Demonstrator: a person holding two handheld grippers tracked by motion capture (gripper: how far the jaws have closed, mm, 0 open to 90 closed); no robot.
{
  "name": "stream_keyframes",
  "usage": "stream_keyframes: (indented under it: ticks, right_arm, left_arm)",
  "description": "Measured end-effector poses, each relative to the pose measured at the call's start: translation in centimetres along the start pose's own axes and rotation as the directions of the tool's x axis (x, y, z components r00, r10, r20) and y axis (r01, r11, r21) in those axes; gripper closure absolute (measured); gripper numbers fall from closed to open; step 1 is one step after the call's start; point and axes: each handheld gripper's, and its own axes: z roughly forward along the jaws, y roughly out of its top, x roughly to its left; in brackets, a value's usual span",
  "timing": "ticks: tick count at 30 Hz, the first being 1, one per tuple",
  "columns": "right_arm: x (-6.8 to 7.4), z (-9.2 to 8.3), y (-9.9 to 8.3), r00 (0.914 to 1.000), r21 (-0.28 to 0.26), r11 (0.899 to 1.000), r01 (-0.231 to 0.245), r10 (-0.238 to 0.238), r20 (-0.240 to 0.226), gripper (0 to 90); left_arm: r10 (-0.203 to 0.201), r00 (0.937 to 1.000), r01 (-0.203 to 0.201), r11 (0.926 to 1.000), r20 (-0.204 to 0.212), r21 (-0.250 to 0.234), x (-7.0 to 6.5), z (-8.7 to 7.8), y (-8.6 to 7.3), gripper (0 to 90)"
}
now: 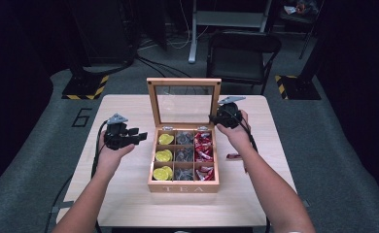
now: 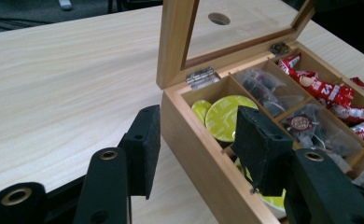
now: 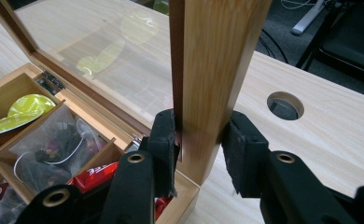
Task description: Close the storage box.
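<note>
We take the light wooden tea box with nine compartments as our landmark; it sits on the pale wooden table, near the middle, with "TEA" on its front wall. Its glass-paned wooden lid stands upright at the back of the box, open on small metal hinges.

We hold the right gripper at the lid's right edge, just above the box's back right corner. In the right gripper view, the lid's wooden side rail runs up between the two black jaws; the left pad presses against the rail, while the right pad sits just beside it, and we cannot tell if that pad touches. So these tongs are partly closed around the lid frame.

We hold the left gripper just left of the box, near its back left corner and above the table. In the left gripper view, its jaws stand partly open with nothing gripped: one jaw hangs outside the box's left wall, the other over the left column of compartments.

Inside the box, the left column holds round yellow-green capsules, the middle column clear sachets of dark tea, and the right column red foil packets. One more red packet lies on the table just right of the box.
</note>
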Motion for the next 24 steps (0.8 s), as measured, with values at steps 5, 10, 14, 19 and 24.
stream_keyframes:
  ticks: [5,10,14,19,24]
  right_arm:
    - [0.1,-0.1,-0.1,0.9997,-0.004,1.000,0.023,-0.023,0.002,65.1]
    - [0.2,-0.2,-0.3,0.9996,-0.014,1.000,0.028,-0.027,0.008,65.0]
    - [0.4,-0.3,-0.5,0.9996,-0.023,0.999,0.025,-0.025,0.014,64.9]
    - [0.5,-0.4,-0.8,0.9997,-0.036,0.999,0.021,-0.020,0.015,64.9]
    - [0.6,-0.5,-0.9,0.9995,-0.041,0.999,0.025,-0.024,0.021,64.8]
  left_arm:
    - [0.019,0.9998,-0.019,0.9998,0.005,-0.001,0.1,0.3,1.3,53.4]
    - [0.034,0.9994,-0.034,0.9993,-0.006,-0.016,0.0,0.5,2.7,53.8]
    - [0.056,0.9984,-0.056,0.9975,-0.002,-0.042,-0.3,0.5,3.9,57.1]
    - [0.074,0.9972,-0.074,0.9965,-0.008,-0.039,-0.5,0.6,5.4,56.9]
    - [0.080,0.9965,-0.081,0.9958,-0.025,-0.042,-0.5,0.9,6.2,54.5]
